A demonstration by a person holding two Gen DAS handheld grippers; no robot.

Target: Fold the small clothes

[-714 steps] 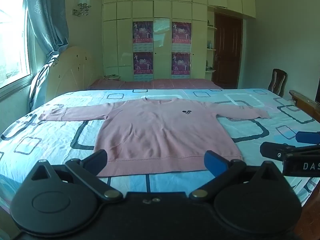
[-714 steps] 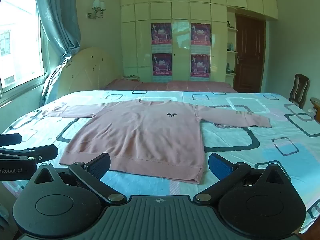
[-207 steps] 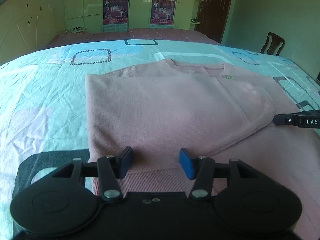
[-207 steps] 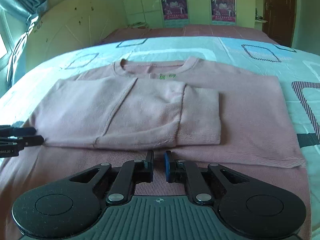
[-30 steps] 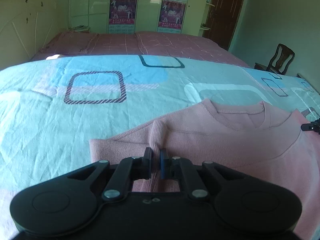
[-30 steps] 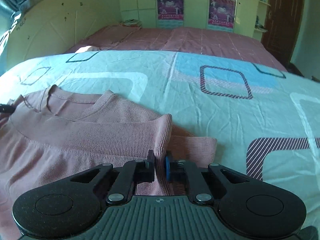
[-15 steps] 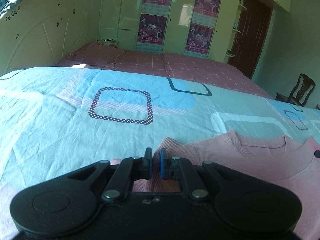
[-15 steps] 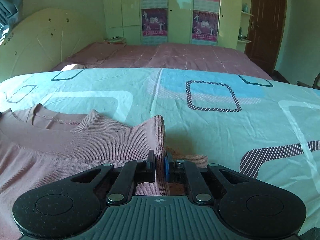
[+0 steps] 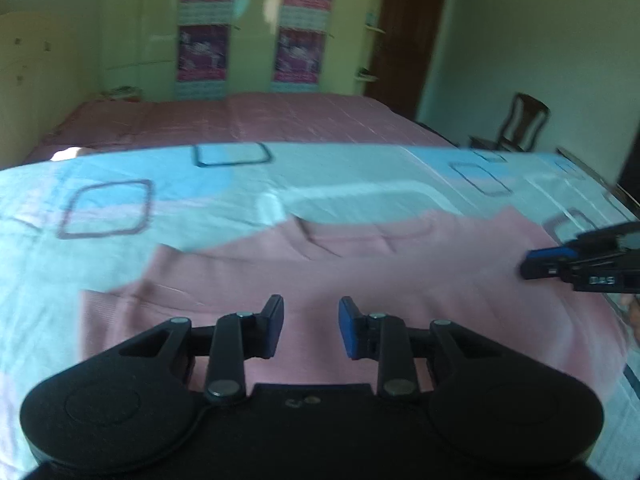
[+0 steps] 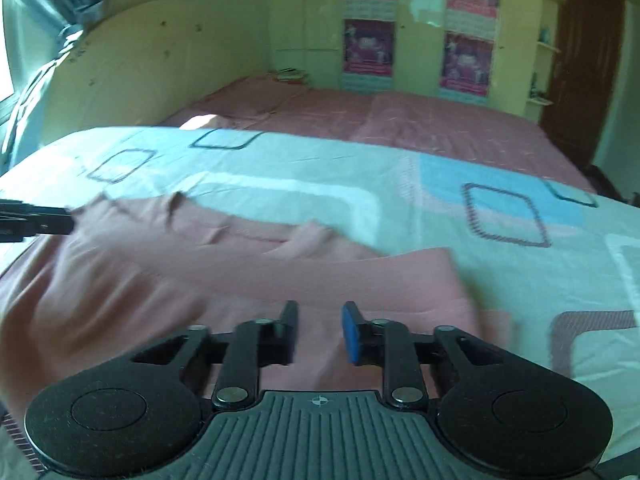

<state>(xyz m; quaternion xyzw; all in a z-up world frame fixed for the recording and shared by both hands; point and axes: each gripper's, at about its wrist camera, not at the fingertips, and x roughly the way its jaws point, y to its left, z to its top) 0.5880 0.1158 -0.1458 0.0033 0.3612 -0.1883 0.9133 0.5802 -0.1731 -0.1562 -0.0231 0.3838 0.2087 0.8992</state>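
Note:
The pink sweater [image 9: 360,272] lies folded on the bed, its collar edge at the far side; both views are blurred by motion. My left gripper [image 9: 311,330] hovers over the sweater's near left part. Its jaws are opening and nothing is between them. In the right wrist view the same sweater [image 10: 200,280] spreads to the left, and my right gripper [image 10: 319,332] is above its right part. Those jaws are opening too, with only air between the pads. The right gripper's tips [image 9: 560,264] show at the right edge of the left wrist view.
The bed sheet [image 9: 160,192] is pale blue and white with dark square outlines. A pink cover [image 10: 400,120] lies further back, before a wardrobe with posters [image 9: 200,52]. A wooden chair [image 9: 520,120] and a dark door [image 10: 580,60] stand at the right.
Both grippers let go of the sweater's folded edge and pulled back toward me. Their jaws, shut on cloth a moment ago, now stand apart, and the sweater lies flat.

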